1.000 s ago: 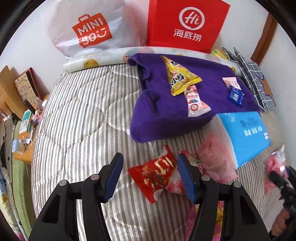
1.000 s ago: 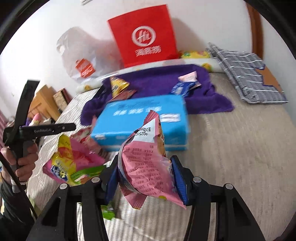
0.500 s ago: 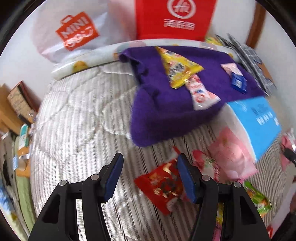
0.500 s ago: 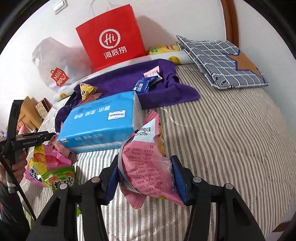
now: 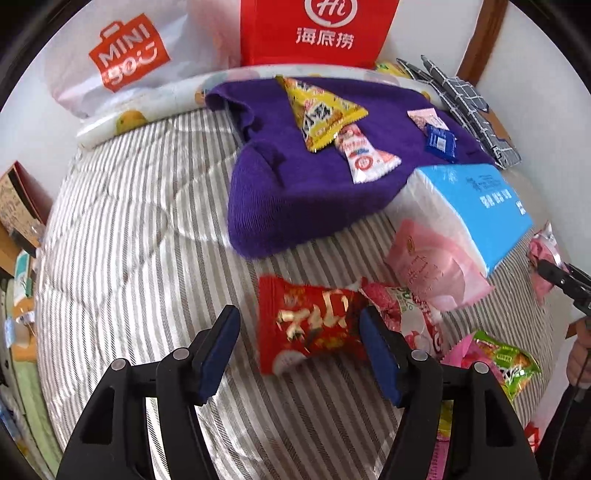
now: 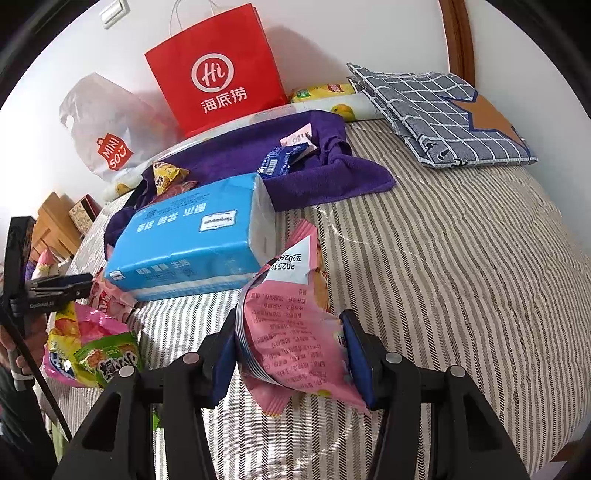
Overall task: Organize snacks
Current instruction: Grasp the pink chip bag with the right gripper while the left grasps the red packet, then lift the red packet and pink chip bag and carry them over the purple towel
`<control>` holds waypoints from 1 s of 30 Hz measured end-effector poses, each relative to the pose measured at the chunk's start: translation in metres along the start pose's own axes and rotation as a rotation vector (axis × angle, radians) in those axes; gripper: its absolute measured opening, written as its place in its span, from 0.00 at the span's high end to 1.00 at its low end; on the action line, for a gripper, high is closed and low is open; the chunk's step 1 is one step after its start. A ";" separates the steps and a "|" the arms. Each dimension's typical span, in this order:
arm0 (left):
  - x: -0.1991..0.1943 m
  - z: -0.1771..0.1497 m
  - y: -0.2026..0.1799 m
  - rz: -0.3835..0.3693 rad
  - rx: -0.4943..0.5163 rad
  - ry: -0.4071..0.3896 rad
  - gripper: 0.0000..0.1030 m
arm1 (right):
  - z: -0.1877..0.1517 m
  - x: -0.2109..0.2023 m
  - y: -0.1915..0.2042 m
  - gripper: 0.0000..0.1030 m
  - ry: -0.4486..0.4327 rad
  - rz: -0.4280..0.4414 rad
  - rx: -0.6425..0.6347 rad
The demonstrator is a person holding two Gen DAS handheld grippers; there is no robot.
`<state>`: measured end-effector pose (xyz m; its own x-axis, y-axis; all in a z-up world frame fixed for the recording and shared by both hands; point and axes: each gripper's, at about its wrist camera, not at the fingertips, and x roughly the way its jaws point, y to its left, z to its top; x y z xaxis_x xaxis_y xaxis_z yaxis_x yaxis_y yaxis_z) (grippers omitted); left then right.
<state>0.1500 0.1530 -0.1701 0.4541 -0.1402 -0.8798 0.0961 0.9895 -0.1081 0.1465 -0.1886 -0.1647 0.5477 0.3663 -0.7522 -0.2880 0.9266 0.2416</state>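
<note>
Two tongs: right [image 6: 291, 354] pinching crinkled pink snack bag [image 6: 291, 332], left [image 5: 299, 350] just widened, straddling red pkt [image 5: 306, 325].

Red paper bag [image 5: 317, 33] top cut off

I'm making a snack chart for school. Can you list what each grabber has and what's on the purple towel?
left gripper: open, jaws just widened, red snack packet between them on the striped bed
right gripper: shut on pink snack bag
purple towel: yellow packet, white-red packet, small blue packet, small pink packet
</note>
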 end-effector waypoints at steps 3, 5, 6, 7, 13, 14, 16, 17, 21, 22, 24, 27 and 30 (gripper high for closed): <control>0.003 -0.002 0.000 -0.001 -0.030 0.004 0.35 | -0.001 0.002 -0.002 0.51 0.005 0.005 0.007; 0.006 0.000 -0.004 0.019 -0.031 0.009 0.35 | -0.001 0.004 -0.002 0.51 0.009 0.007 0.008; 0.009 0.001 -0.007 0.035 -0.024 0.007 0.35 | -0.001 0.004 -0.001 0.51 0.011 0.009 0.008; 0.010 0.002 -0.009 0.049 -0.016 0.004 0.35 | -0.002 0.004 0.000 0.51 0.013 0.011 0.006; 0.008 0.000 -0.017 0.062 0.001 -0.045 0.57 | -0.002 0.001 -0.002 0.51 0.007 0.011 0.001; 0.005 0.000 -0.017 0.067 -0.004 -0.058 0.59 | -0.002 0.000 -0.003 0.51 0.006 0.009 0.002; 0.001 -0.001 -0.016 0.066 -0.009 -0.063 0.63 | -0.003 -0.001 -0.004 0.51 0.004 0.004 0.003; 0.000 -0.002 -0.016 0.073 -0.014 -0.066 0.63 | -0.003 -0.002 -0.005 0.51 0.001 0.003 0.003; -0.013 -0.007 -0.013 0.107 -0.023 -0.090 0.63 | -0.003 -0.004 -0.008 0.51 -0.005 0.003 0.015; -0.017 -0.009 -0.012 0.113 -0.028 -0.099 0.63 | -0.003 -0.005 -0.009 0.51 -0.007 0.003 0.016; -0.024 -0.011 -0.007 0.124 -0.041 -0.117 0.63 | -0.003 -0.009 -0.009 0.51 -0.014 0.005 0.016; -0.033 -0.015 -0.001 0.122 -0.068 -0.120 0.63 | -0.002 -0.015 -0.008 0.51 -0.028 0.012 0.011; -0.044 -0.018 -0.004 0.093 -0.078 -0.131 0.63 | -0.001 -0.020 -0.005 0.51 -0.042 0.018 0.006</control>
<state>0.1136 0.1562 -0.1398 0.5695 -0.0467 -0.8207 -0.0181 0.9974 -0.0693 0.1362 -0.2011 -0.1517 0.5750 0.3864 -0.7212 -0.2935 0.9202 0.2590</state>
